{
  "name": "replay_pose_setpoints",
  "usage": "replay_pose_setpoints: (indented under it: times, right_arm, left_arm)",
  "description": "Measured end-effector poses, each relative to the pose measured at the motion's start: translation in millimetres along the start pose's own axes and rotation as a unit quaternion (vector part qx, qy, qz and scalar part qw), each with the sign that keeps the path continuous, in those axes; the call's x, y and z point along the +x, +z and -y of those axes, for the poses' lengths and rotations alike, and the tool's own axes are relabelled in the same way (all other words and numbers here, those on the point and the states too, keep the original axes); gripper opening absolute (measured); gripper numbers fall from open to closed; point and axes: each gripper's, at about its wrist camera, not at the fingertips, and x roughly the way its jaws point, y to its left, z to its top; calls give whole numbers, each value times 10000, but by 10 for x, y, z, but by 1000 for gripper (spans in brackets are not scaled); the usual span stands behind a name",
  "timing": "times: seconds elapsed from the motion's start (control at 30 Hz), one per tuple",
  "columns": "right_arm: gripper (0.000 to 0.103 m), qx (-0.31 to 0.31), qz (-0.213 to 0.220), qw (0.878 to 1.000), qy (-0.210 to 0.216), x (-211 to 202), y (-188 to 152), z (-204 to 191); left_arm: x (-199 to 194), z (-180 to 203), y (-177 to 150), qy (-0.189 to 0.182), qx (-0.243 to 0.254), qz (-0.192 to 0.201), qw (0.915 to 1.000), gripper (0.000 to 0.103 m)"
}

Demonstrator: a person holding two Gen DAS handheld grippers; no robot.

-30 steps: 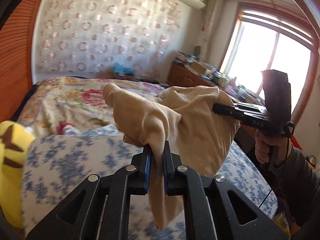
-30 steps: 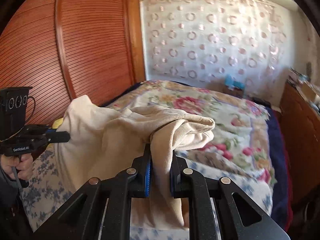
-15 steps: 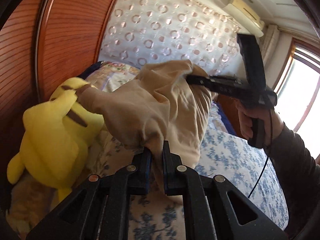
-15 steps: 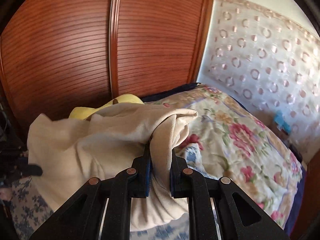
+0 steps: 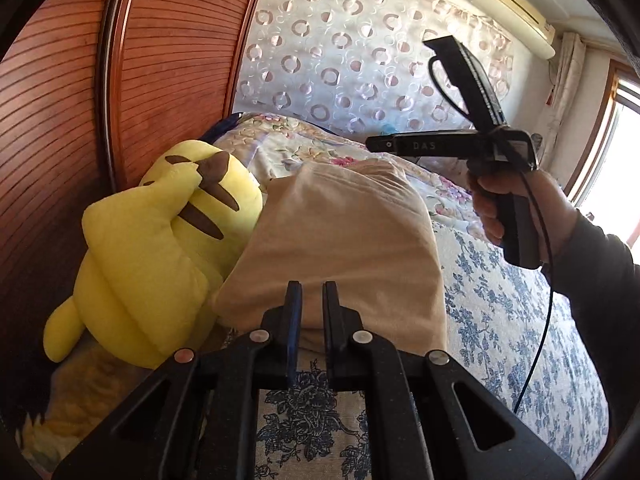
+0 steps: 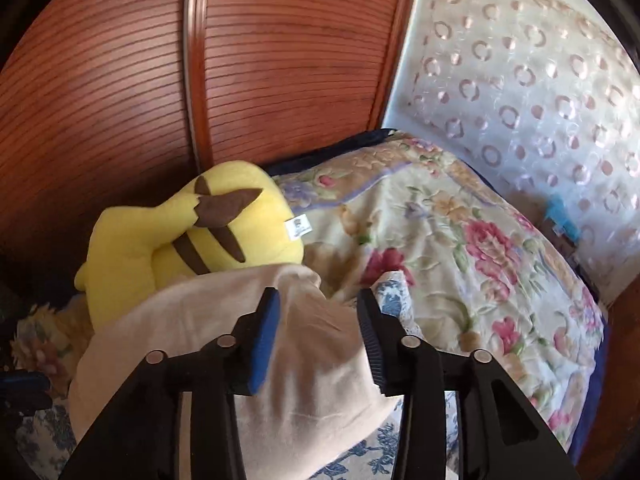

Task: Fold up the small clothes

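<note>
- Beige knit garment (image 5: 344,248), folded into a soft block, lies on the blue-flowered sheet (image 5: 520,320) of the bed, its left edge against a yellow plush toy (image 5: 160,256)
- Left gripper (image 5: 308,292) sits low at the near edge of the garment with its jaws nearly together; a thin fold of the beige cloth shows between the two fingers, so it reads as clamped on that edge
- Right gripper (image 6: 318,300) has its jaws opening; the far end of the garment (image 6: 240,344) lies in the wide gap between them, and the blue pads (image 6: 264,344) stand clear of the cloth on the right side
- Seen from the left wrist camera, the right gripper (image 5: 374,145) is lifted above the far end of the garment, carried by the person's hand (image 5: 516,204) in a dark sleeve (image 5: 600,280)
- Flowered quilt (image 6: 460,240) with pink and red blooms lies bunched beyond the garment, toward the wall with the ringed curtain (image 6: 540,80)
- Ribbed brown wardrobe doors (image 6: 200,80) rise behind the plush toy
- An air conditioner (image 5: 516,0) hangs high on the wall, and a bright window (image 5: 616,140) shows at the right edge of the left wrist view
</note>
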Motion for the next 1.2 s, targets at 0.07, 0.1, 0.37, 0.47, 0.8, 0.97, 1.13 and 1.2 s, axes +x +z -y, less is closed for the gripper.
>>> replay_pose_setpoints:
  times: [0.07, 0.1, 0.37, 0.47, 0.8, 0.97, 1.13, 1.2]
  right_arm:
    - [43, 149, 82, 9998, 143, -112, -67, 46]
    - [43, 236, 144, 9995, 156, -194, -113, 74]
    - [43, 844, 659, 9942, 131, -1005, -920, 25]
    - [43, 1082, 784, 9910, 46, -1332, -1185, -9]
    - [52, 1573, 1160, 9789, -596, -2478, -2016, -270]
    - [65, 1876, 1366, 9681, -950, -3067, -2419, -475]
    - [79, 2103, 1565, 9551, -1378, -3530, -2723, -733]
    - [80, 2208, 1678, 9492, -1489, -3728, -2841, -831]
  left_arm:
    - [-13, 37, 23, 85, 142, 34, 9999, 12]
    - [-40, 66, 27, 106, 222, 67, 9997, 16]
    - [-262, 301, 136, -117, 665, 434, 9968, 81]
    - [-355, 477, 173, -169, 880, 554, 9944, 82]
    - [-640, 1060, 143, -280, 1380, 806, 9868, 82]
    - [-776, 1335, 92, -504, 1494, 833, 9840, 82]
    - [-942, 1618, 31, -617, 1667, 875, 9802, 82]
    - [-1028, 1728, -7, -625, 1735, 922, 9785, 82]
